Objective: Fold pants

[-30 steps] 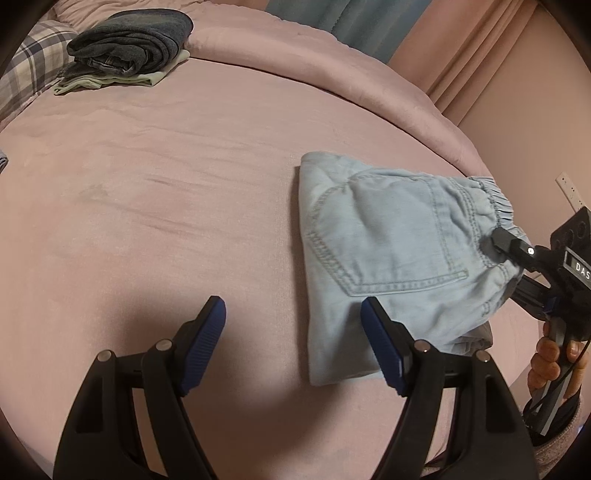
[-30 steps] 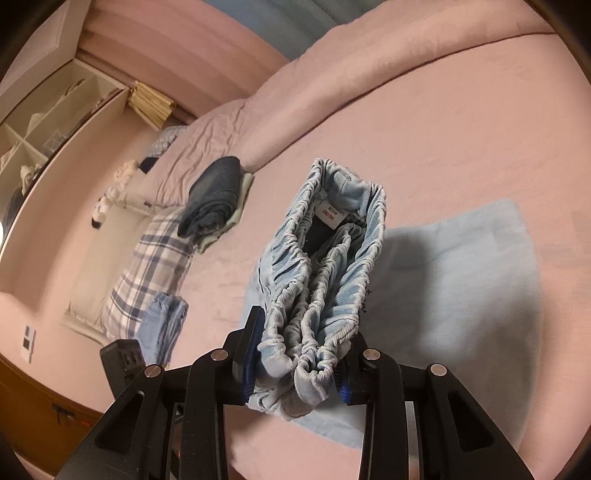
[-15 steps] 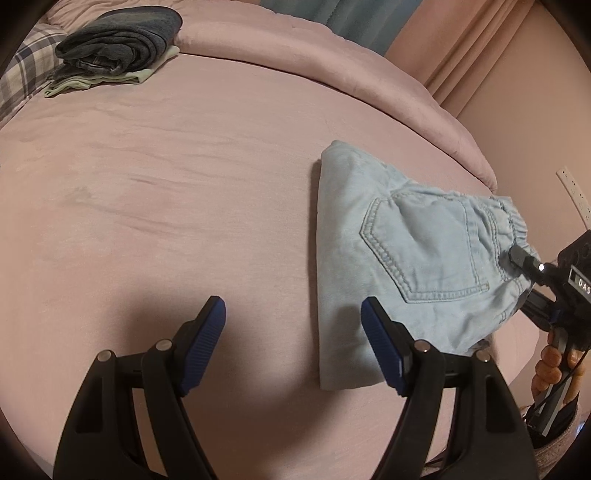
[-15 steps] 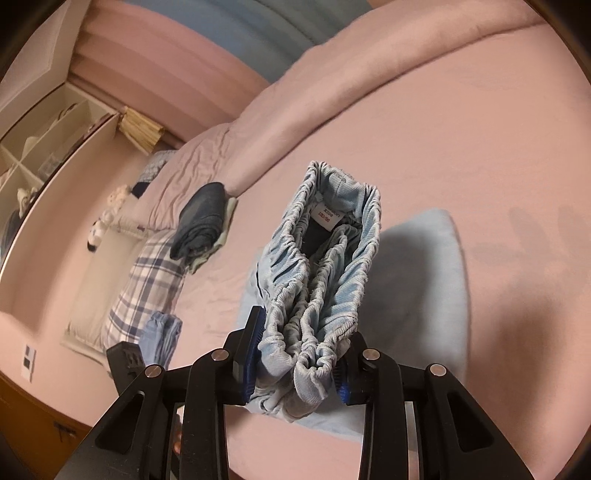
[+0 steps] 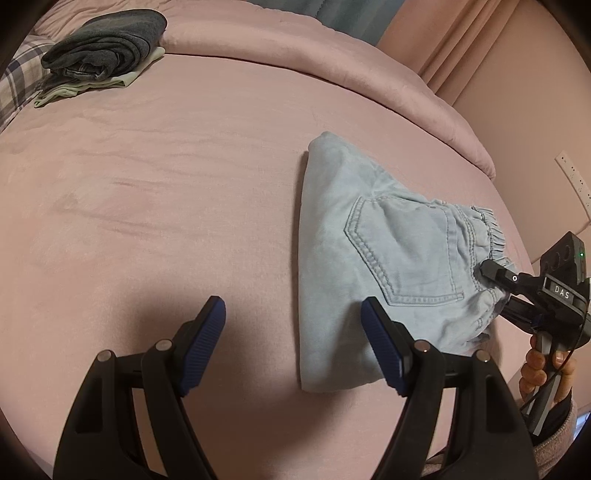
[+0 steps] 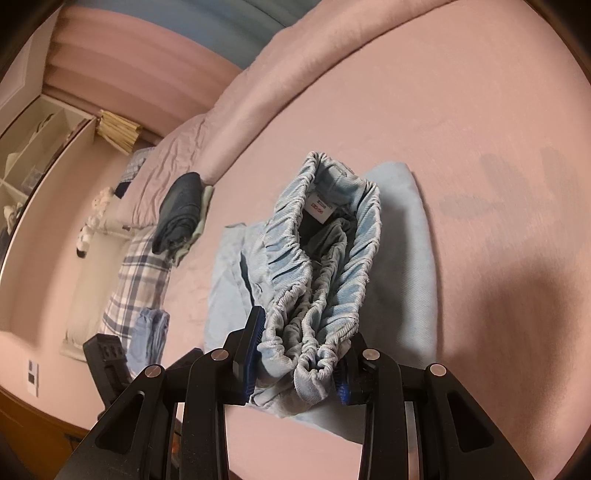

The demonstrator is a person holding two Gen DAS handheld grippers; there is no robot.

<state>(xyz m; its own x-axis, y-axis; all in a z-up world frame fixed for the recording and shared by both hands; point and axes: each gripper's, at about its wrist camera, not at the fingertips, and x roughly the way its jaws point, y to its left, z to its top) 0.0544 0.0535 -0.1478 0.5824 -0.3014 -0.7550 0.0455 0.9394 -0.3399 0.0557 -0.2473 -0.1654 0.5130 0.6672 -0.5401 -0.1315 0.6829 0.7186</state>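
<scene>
Bed: a wide bed (image 5: 155,177) under a dusty-pink cover fills most of both views; its surface shows soft creases.
Duvet: a rolled pink duvet (image 5: 295,48) lies along the far edge.
Pillow: a plaid pillow (image 6: 136,273) sits at the head end.
Walls: pink wall (image 5: 528,107), with a white power strip (image 5: 572,177) fixed on it.
Curtains: pink curtain (image 5: 458,44) beside a blue-grey curtain (image 5: 332,14).
Shelving: open white shelf unit (image 6: 33,147) near the head of the bed, its contents too small to tell.
Light: warm and dim, with dark soft shadows on the cover.
</scene>
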